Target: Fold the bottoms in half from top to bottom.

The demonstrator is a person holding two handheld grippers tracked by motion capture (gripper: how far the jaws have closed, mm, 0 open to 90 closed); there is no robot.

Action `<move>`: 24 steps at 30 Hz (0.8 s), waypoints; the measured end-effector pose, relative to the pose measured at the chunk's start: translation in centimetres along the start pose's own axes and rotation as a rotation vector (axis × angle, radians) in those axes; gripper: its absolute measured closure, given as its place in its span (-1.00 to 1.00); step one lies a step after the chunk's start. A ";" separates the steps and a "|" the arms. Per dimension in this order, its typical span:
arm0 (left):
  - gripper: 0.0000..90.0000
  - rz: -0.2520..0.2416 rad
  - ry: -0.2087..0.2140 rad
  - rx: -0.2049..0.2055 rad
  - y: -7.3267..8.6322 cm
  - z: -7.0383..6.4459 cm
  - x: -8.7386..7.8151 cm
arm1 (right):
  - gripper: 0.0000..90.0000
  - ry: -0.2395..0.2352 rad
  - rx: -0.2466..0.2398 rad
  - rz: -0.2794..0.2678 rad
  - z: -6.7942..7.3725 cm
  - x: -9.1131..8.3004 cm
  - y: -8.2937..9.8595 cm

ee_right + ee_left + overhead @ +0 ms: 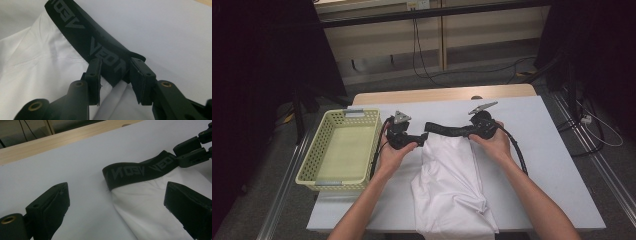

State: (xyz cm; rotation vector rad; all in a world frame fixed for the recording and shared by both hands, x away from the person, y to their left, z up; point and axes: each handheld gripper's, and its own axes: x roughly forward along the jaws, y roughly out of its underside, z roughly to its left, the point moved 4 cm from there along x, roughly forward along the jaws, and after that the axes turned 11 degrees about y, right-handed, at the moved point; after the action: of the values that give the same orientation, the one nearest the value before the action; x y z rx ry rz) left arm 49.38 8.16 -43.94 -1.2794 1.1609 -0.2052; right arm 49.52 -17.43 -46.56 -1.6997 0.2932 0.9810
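Item: white garment (pixel 452 185), with black lettered waistband (pixel 447 130). It lies on the near middle of the table, body trailing toward the near edge, waistband at the far end. The band's long axis runs left to right.

Right gripper (pixel 472 131): jaws stand either side of the band's right end (pixel 112 67), with a little gap showing; whether they actually pinch it I cannot tell.

Left gripper (pixel 419 137): released, jaws spread wide. The band's left end (pixel 112 175) lies just ahead of it and slightly right, not yet between the jaws. This is the relation the next move likely depends on: a short advance along the band's axis should bring the free end into the left jaws. The left gripper is the nearer tool to that end.

Surface: pale sheet (pixel 532 150) over a wooden table (pixel 437 94), flat.

Left of the garment: yellow perforated basket (pixel 312 160), well apart from the band.

Far: grey floor (pixel 472 75), trailing cables (pixel 419 55), dark curtains (pixel 262 75) both sides.
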 end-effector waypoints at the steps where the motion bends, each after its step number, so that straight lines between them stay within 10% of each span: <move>1: -0.86 -0.001 0.004 -0.001 0.0 0.2 0.1 | 0.40 0.006 0.008 0.005 0.0 0.2 0.1; 9: -0.84 0.013 -0.007 -0.039 0.2 1.3 1.0 | 0.46 0.025 0.016 0.037 -0.2 0.9 0.6; 15: -0.79 0.031 -0.006 -0.032 0.3 1.4 1.8 | 1.00 0.045 0.010 0.025 -0.4 0.7 0.5; 24: -0.79 0.040 -0.009 -0.051 0.5 1.7 2.7 | 0.91 0.029 0.029 0.025 -0.6 0.6 0.6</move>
State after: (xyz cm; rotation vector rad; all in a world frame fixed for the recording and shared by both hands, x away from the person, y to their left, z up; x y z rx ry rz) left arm 51.69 7.52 -46.15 -1.2990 1.1900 -0.1408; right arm 49.82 -18.02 -47.34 -1.6884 0.3472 0.9660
